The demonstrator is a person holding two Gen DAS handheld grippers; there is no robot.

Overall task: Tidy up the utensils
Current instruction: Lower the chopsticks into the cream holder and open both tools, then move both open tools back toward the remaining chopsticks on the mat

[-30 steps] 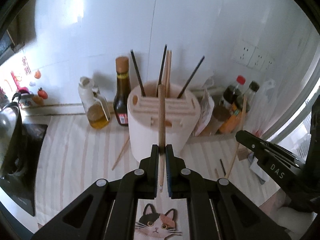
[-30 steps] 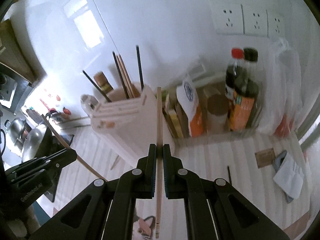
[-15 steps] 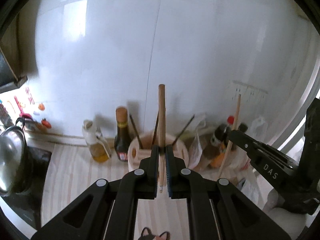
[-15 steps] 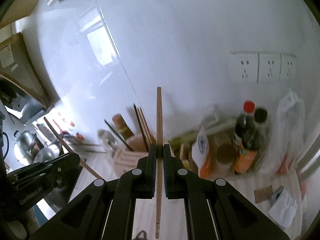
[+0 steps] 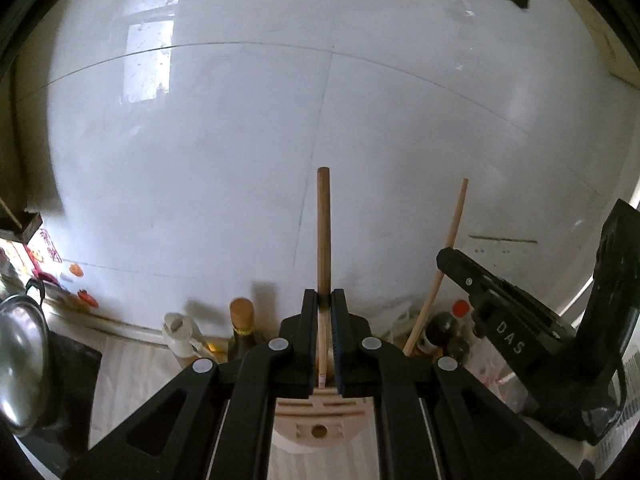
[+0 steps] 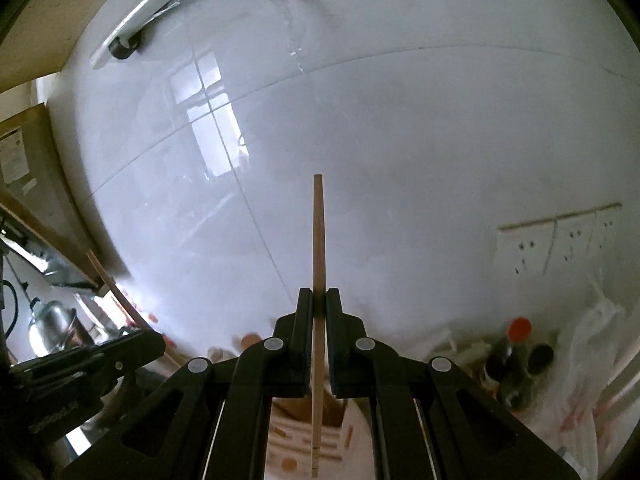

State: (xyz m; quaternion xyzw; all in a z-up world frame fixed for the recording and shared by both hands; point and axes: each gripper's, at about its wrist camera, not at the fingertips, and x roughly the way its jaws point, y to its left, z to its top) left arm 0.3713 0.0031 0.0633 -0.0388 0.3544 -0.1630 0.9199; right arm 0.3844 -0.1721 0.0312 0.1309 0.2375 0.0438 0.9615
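Left tongs (image 5: 324, 300): clenching one wooden chopstick (image 5: 323, 232), which is standing upright against the white wall (image 5: 240, 140), its lower tip showing between the jaws just above the holder (image 5: 320, 420). Right tongs (image 6: 319, 300): clenching a second chopstick (image 6: 318, 248), likewise upright, its lower end hanging over the holder's slotted top (image 6: 304, 440).

Holder: pale, slotted, with a round hole; sitting at 6 o'clock in both wrist views, directly under each pair of tongs.

Cross-views: the right tongs (image 5: 460, 264) are appearing at 3 o'clock in the left view, their chopstick (image 5: 444, 256) leaning right. The left tongs (image 6: 132, 344) are appearing at 8 o'clock in the right view, their chopstick (image 6: 116, 292) slanting.

Surface (image 5: 132, 372): striped, pale, showing at 8 o'clock in the left view.

Other items: brown-capped bottle (image 5: 242, 320) and oil jug (image 5: 180, 332) standing at 7 o'clock beside the holder; red-capped bottle (image 6: 514, 340) at 4 o'clock; kettle (image 5: 20, 352) at 9 o'clock; wall sockets (image 6: 560, 240) at 3 o'clock.
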